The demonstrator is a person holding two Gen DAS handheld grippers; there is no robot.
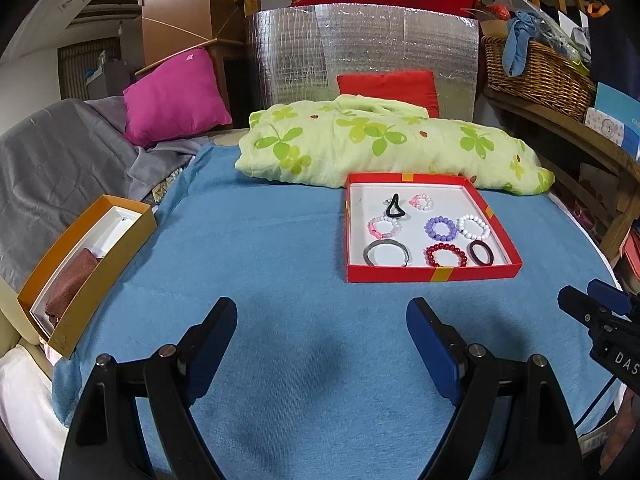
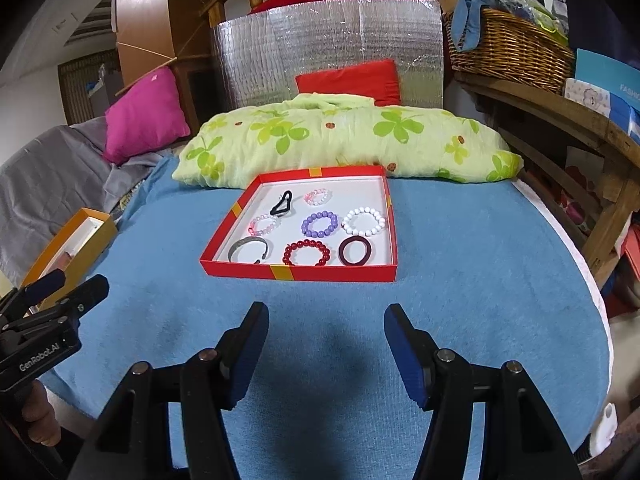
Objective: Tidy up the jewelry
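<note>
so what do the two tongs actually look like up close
Both are black plastic linkages with silver pivot pins and blue pads on the fingers. The left tongs carry white "GenRobot.AI" lettering on the body, seen from the right wrist view. The right tongs show "DAS" lettering and a thin blue cable.

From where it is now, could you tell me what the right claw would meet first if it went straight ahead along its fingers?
Probably the blue cloth, just short of the red tray; the open right claw points down at bare fabric, though depth is uncertain.
</note>
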